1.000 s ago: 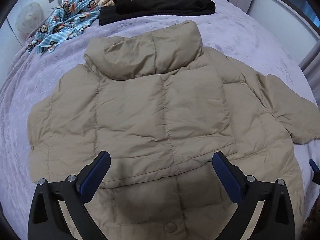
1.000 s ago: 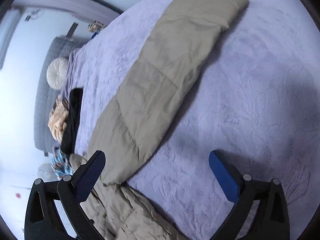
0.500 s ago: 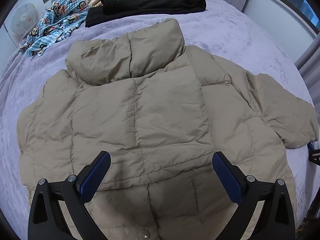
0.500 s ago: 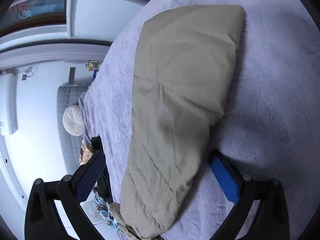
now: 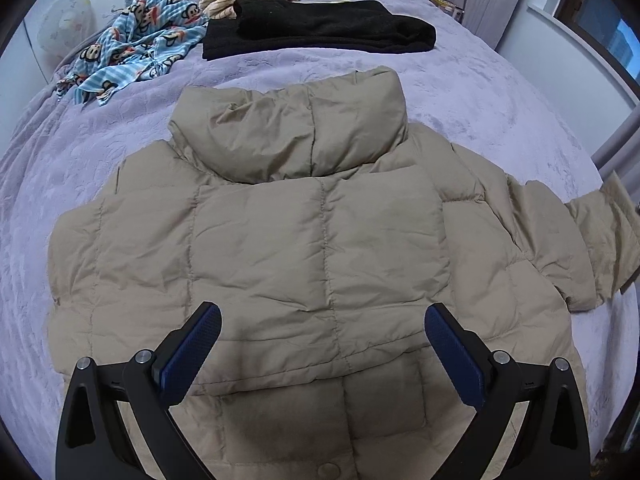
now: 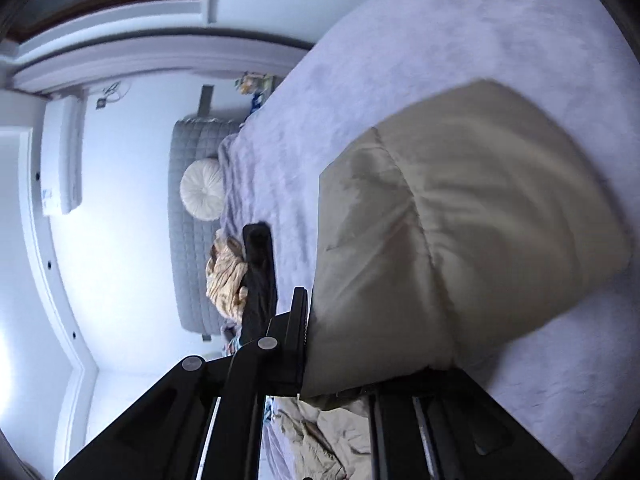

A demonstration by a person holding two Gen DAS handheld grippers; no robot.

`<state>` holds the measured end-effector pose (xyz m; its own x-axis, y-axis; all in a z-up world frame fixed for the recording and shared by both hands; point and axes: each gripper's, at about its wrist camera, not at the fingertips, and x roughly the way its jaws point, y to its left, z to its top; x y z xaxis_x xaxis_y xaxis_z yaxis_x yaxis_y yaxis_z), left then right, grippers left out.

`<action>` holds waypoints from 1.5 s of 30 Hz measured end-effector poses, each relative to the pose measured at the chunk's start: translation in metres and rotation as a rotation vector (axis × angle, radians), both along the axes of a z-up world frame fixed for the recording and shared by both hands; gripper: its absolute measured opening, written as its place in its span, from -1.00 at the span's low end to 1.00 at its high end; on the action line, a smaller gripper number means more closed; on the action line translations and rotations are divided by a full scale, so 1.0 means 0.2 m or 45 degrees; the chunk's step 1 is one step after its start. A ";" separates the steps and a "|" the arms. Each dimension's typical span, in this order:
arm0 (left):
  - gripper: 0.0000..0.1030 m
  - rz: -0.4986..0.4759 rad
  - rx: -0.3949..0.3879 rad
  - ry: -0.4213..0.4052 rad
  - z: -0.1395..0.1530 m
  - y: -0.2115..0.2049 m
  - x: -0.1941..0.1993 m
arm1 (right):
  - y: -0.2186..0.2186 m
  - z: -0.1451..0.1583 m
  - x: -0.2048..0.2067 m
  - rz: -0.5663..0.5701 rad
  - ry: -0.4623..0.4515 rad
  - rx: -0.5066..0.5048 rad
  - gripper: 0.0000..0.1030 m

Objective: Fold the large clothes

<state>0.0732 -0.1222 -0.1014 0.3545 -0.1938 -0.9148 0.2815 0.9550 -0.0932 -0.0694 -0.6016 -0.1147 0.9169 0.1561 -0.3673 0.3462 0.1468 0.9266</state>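
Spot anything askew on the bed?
The jacket lies lopsided: one sleeve sticks out sideways, pinched in the right gripper, with none showing on the other side. The monkey-print cloth is crumpled, not folded.

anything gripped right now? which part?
Right gripper is shut on the tan puffer jacket's sleeve, pinching it partway along, short of the cuff end. Left gripper is open above the jacket's back, holding nothing.

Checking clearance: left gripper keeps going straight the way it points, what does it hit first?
Most likely the jacket. The left gripper is open, hovering over the jacket's back panel and aimed down onto it. Depth is unclear, but no other thing shows between the fingers and the fabric.
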 end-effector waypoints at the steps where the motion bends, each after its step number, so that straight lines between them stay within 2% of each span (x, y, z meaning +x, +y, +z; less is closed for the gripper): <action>1: 0.98 0.009 0.001 -0.005 0.01 0.03 0.00 | 0.06 0.04 0.05 0.049 -0.016 -0.030 -0.81; 7: 0.98 0.076 0.016 -0.016 0.01 0.24 0.03 | 0.61 0.32 0.50 0.442 -0.082 -0.312 -0.81; 11: 0.98 0.148 0.052 -0.012 -0.01 0.42 0.04 | 1.09 0.41 0.75 0.720 -0.080 -0.557 -0.81; 15: 0.98 0.235 0.040 0.050 -0.06 0.62 0.06 | 1.59 0.30 0.88 0.987 0.013 -0.769 -0.81; 18: 0.98 0.298 0.040 0.038 -0.06 0.75 0.06 | 1.86 0.07 0.89 1.121 0.155 -0.838 -0.81; 19: 0.98 0.308 0.041 0.032 -0.06 0.78 0.06 | 1.88 0.00 0.90 1.139 0.197 -0.829 -0.81; 23: 0.98 0.320 0.048 0.018 -0.07 0.85 0.07 | 1.89 -0.26 0.91 1.104 0.365 -0.696 -0.81; 25: 0.98 0.317 0.042 0.023 -0.09 0.85 0.08 | 1.84 -0.33 0.90 1.054 0.417 -0.637 -0.81; 28: 0.98 0.299 0.006 0.029 -0.09 0.83 0.08 | 1.83 -0.33 0.88 1.038 0.469 -0.622 -0.76; 29: 0.98 0.291 -0.005 0.026 -0.09 0.82 0.08 | 1.83 -0.31 0.87 1.051 0.480 -0.630 -0.67; 30: 0.98 0.279 -0.020 0.023 -0.08 0.81 0.08 | 1.83 -0.28 0.87 1.068 0.481 -0.637 -0.30; 31: 0.98 0.271 -0.032 0.021 -0.08 0.80 0.08 | 1.84 -0.21 0.81 1.072 0.462 -0.641 0.17; 32: 0.98 0.262 -0.044 0.021 -0.08 0.79 0.09 | 1.83 -0.15 0.78 1.055 0.431 -0.645 0.31; 33: 0.98 0.251 -0.058 0.025 -0.08 0.78 0.09 | 1.81 -0.09 0.74 1.020 0.402 -0.657 0.34; 36: 0.98 0.218 -0.117 0.043 -0.07 0.79 0.11 | 1.69 0.00 0.64 0.885 0.414 -0.657 0.34; 39: 0.98 0.217 -0.212 0.021 -0.03 0.84 0.12 | 1.56 -0.03 0.64 0.764 0.460 -0.574 0.33; 41: 0.98 0.217 -0.271 0.000 0.00 0.88 0.12 | 1.51 -0.05 0.65 0.691 0.460 -0.535 -0.04; 42: 0.98 0.214 -0.295 -0.009 0.02 0.91 0.12 | 1.51 -0.04 0.67 0.681 0.458 -0.548 -0.49; 43: 0.98 0.210 -0.318 -0.009 0.03 0.93 0.12 | 1.53 -0.03 0.70 0.696 0.439 -0.569 -0.66; 45: 0.98 0.212 -0.373 0.007 0.03 0.98 0.13 | 1.65 0.04 0.75 0.779 0.365 -0.689 -0.68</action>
<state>0.0987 0.0736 -0.0952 0.3982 -0.3886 -0.8309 0.1228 0.9202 -0.3716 0.0807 -0.2720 -0.1063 0.5891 0.3290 -0.7381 0.2721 0.7793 0.5645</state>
